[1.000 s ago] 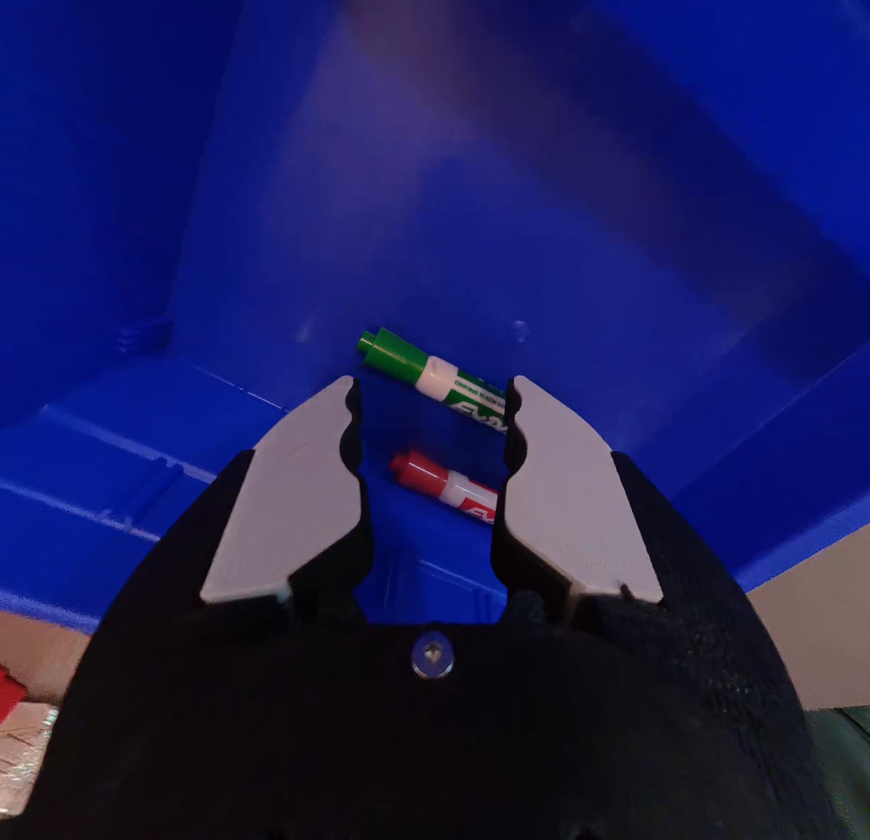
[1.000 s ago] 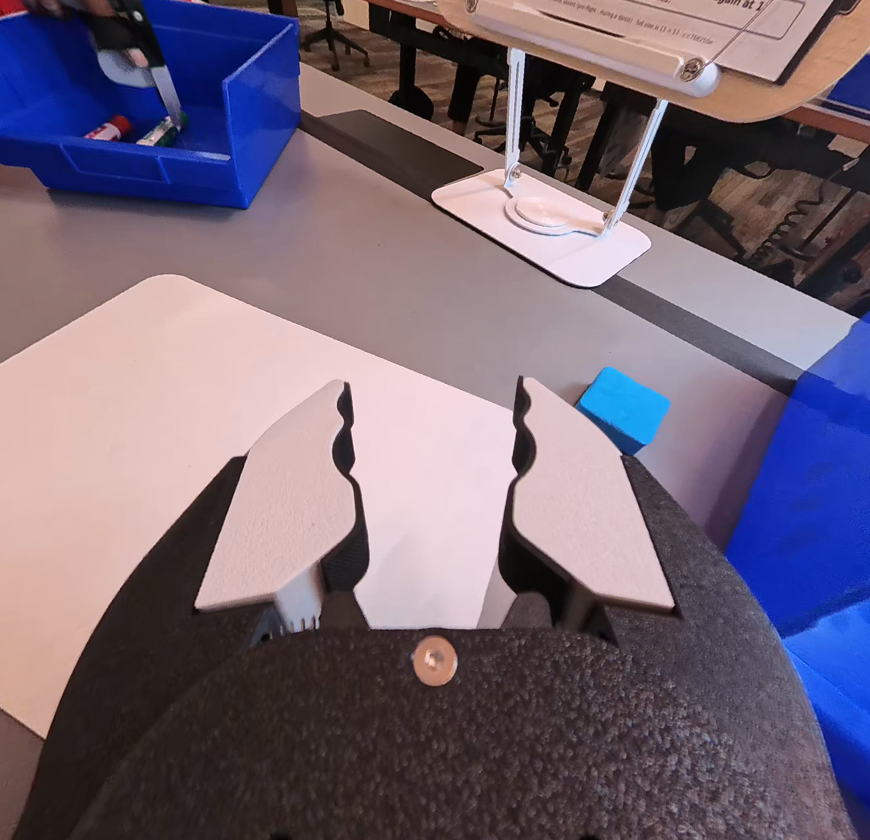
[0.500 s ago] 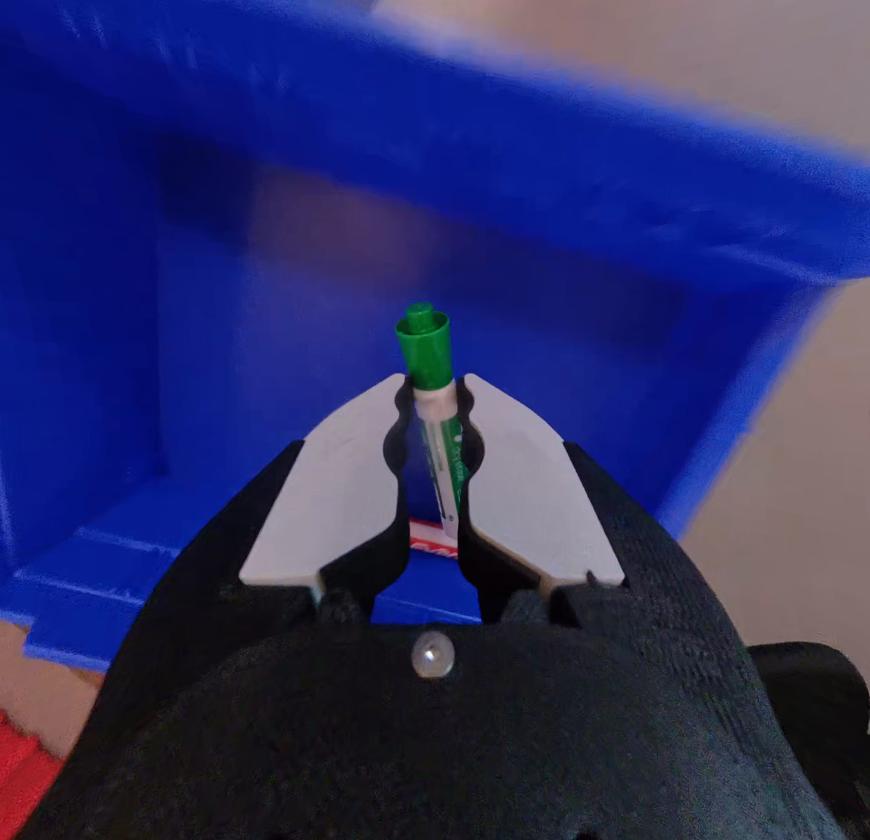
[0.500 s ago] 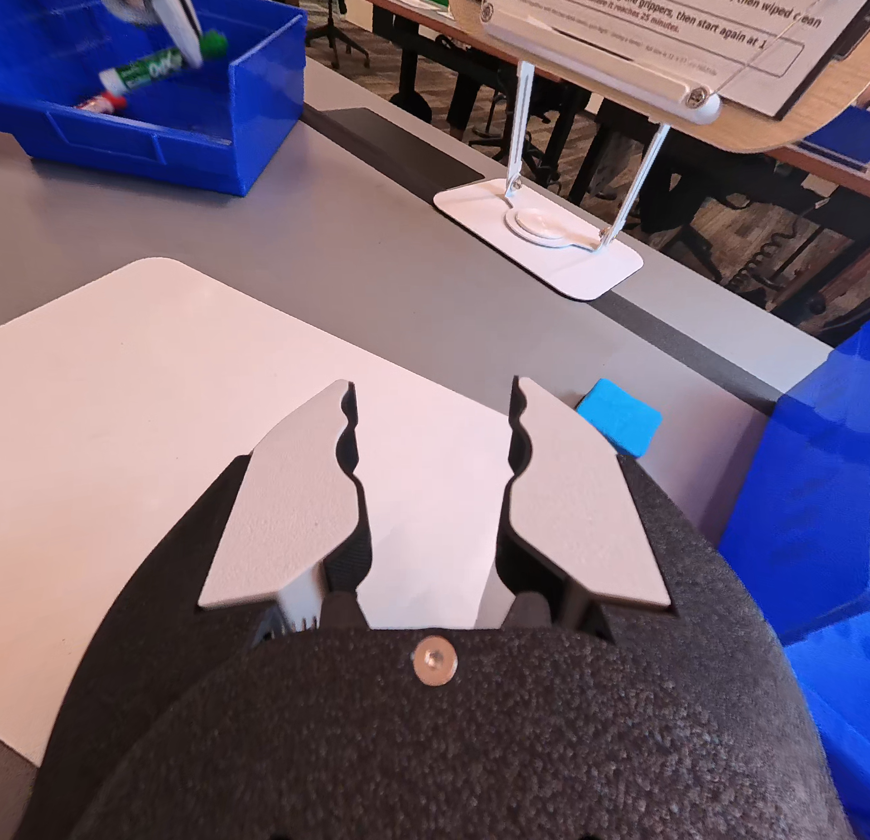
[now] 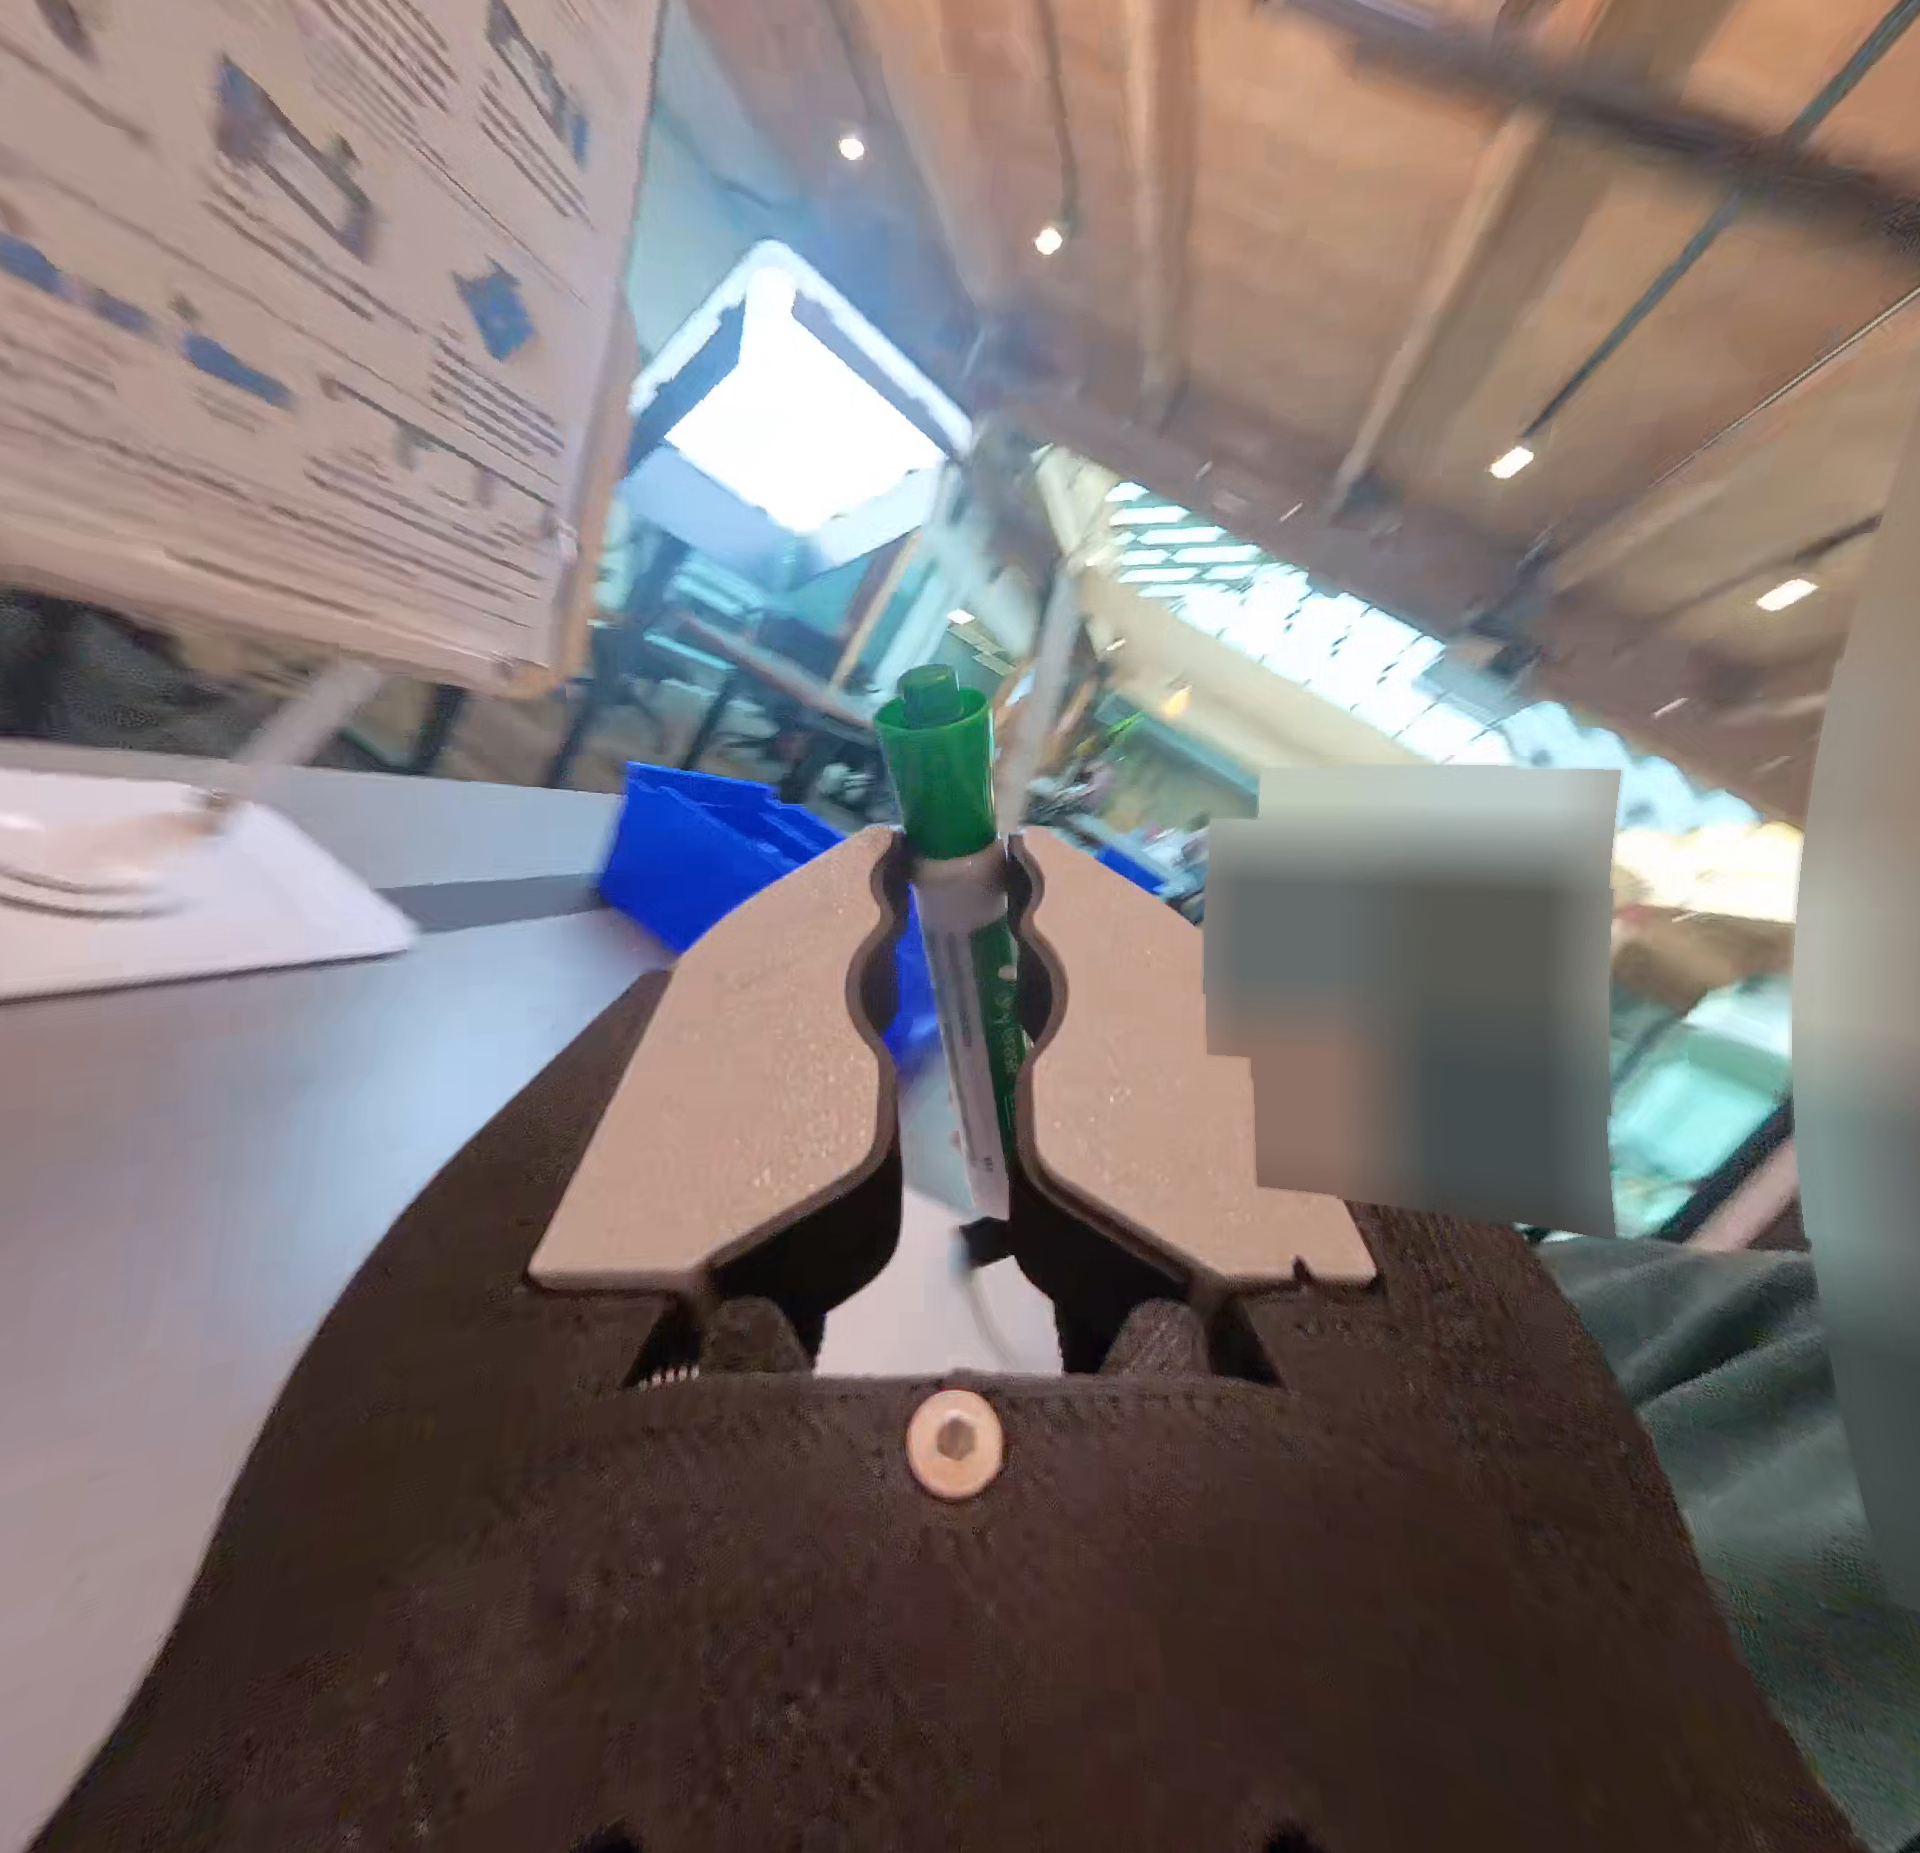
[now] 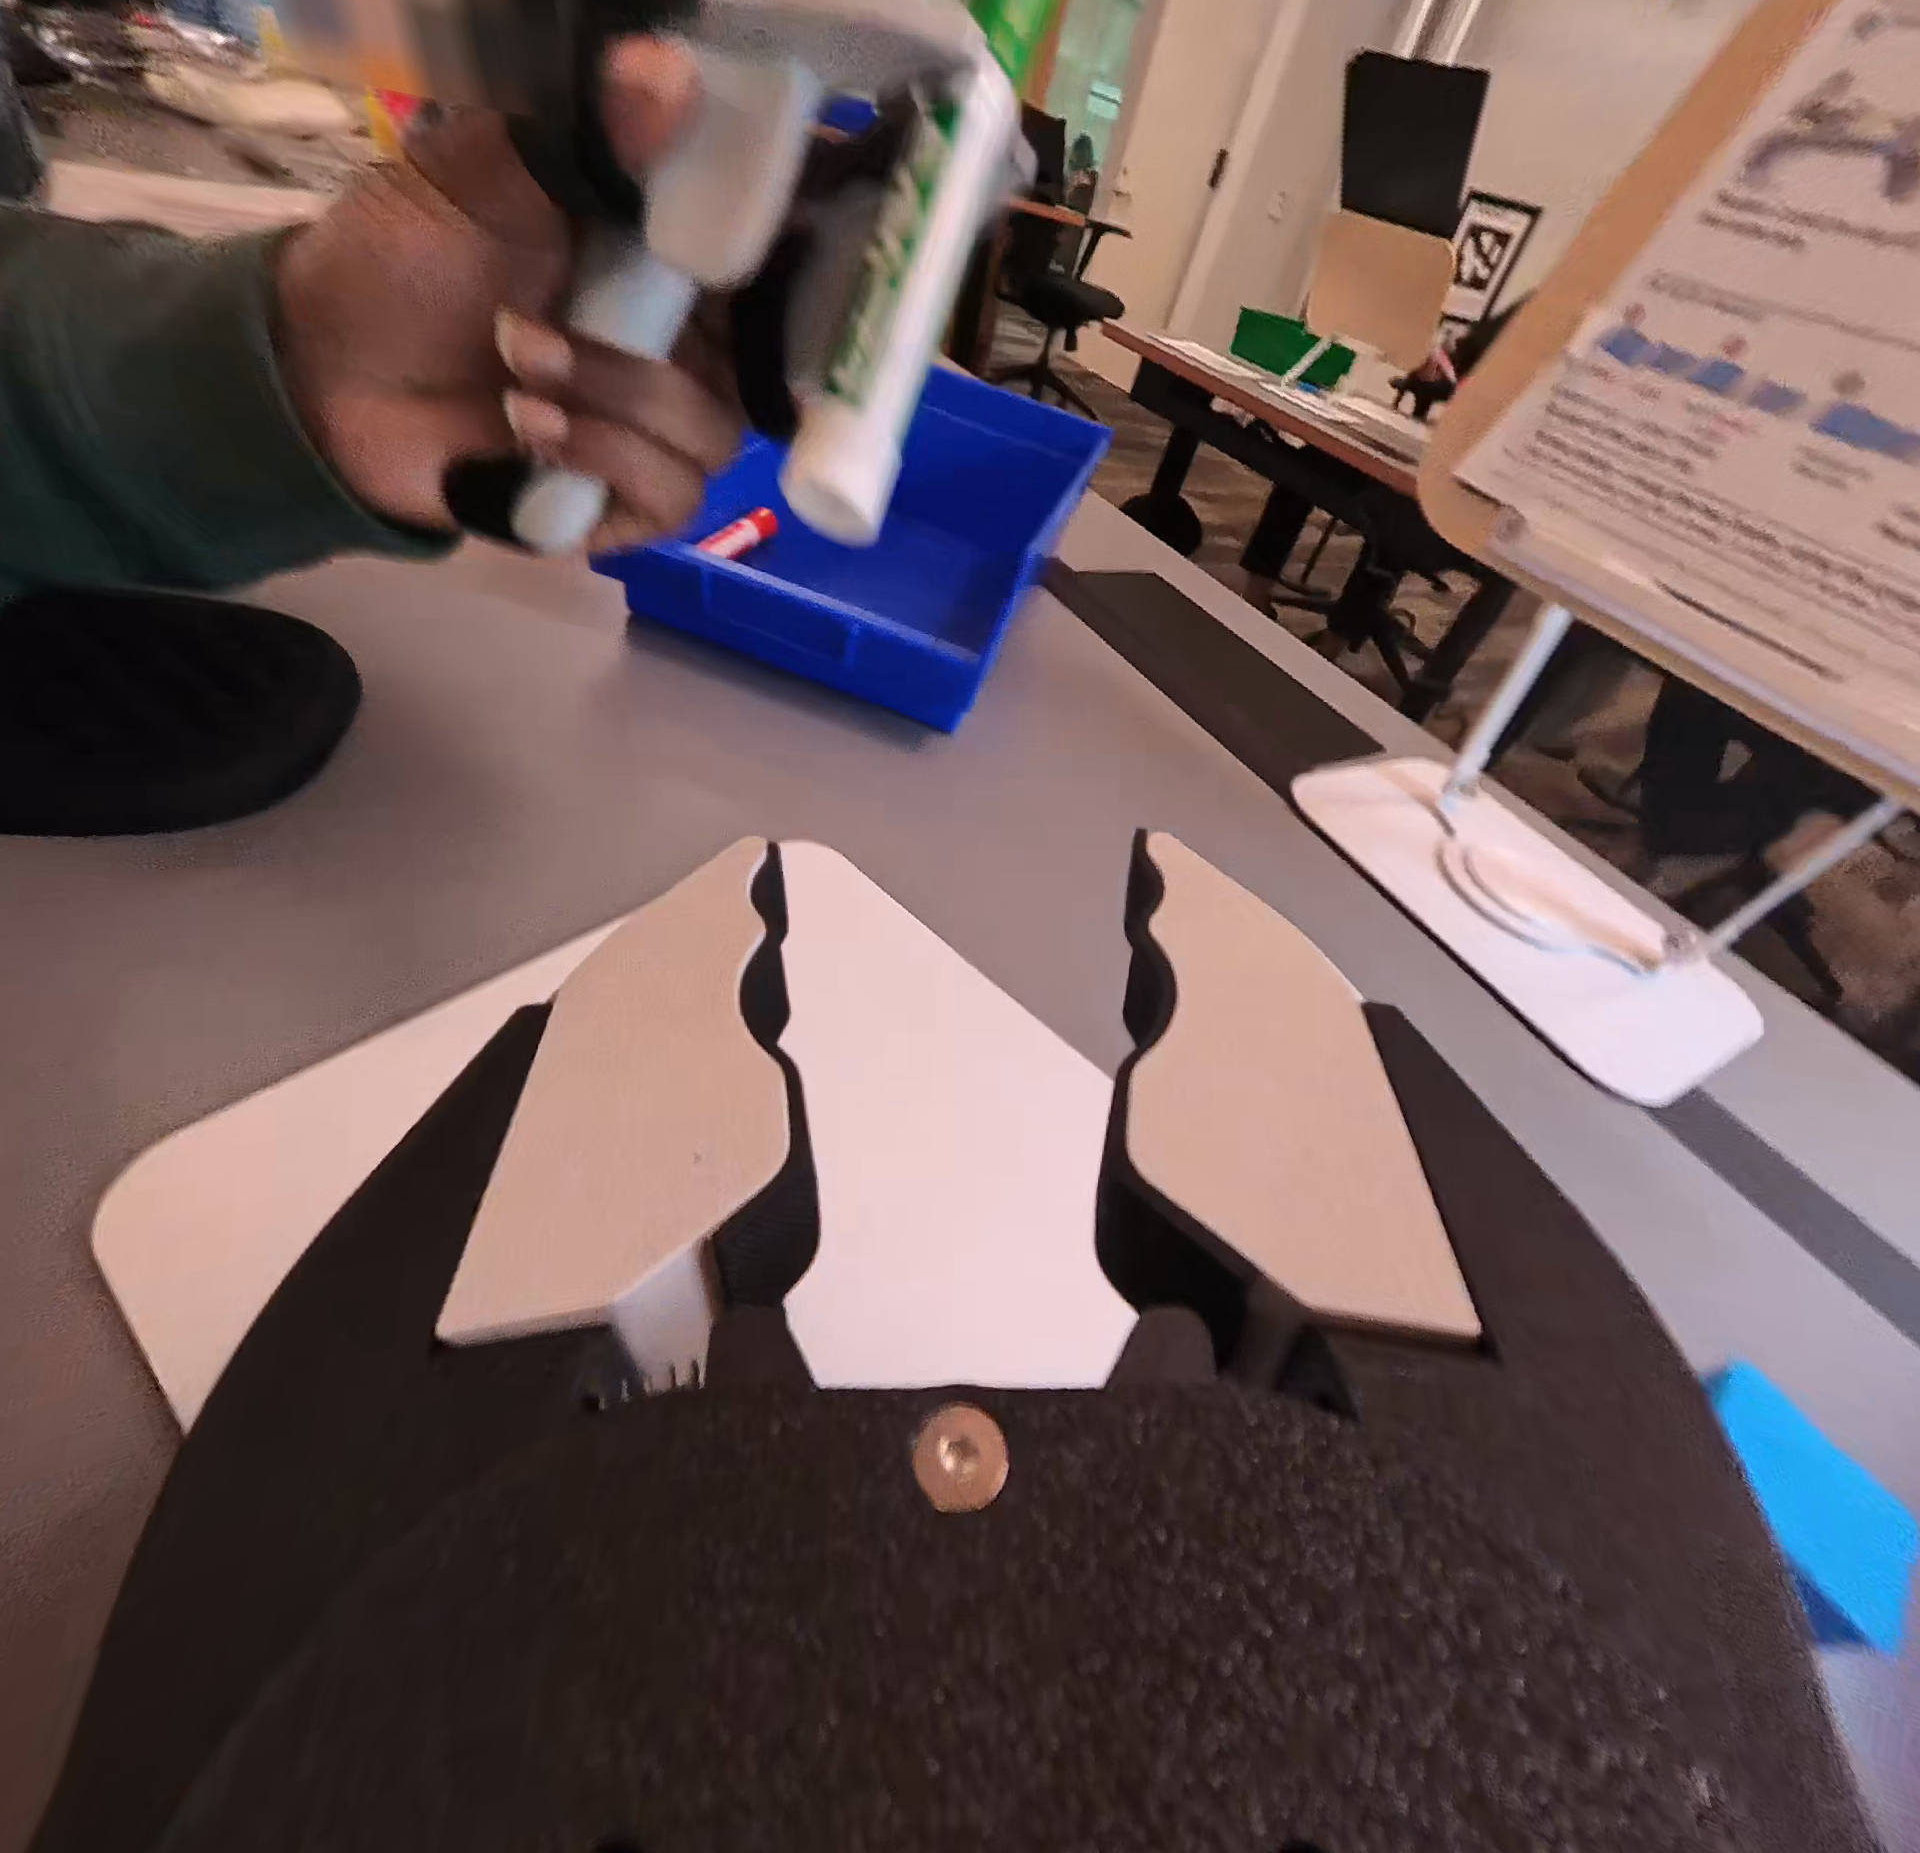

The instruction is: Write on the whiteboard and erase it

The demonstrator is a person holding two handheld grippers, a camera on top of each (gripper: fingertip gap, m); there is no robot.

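Left wrist view shows me the green marker [image 5: 951, 889] clamped between my left gripper [image 5: 954, 853] fingers, cap outward, raised above the table [image 5: 208, 1128]. Its rear end shows only in the right view, blurred. My right gripper [image 6: 956, 847] hangs wide, holding nothing, over the whiteboard [image 6: 935, 1128]; a red marker [image 6: 738, 536] lies in the blue bin [image 6: 883, 629].

blue bin [image 6: 966, 598] — holds red marker [image 6: 740, 536] | document stand [image 6: 1538, 930] — right
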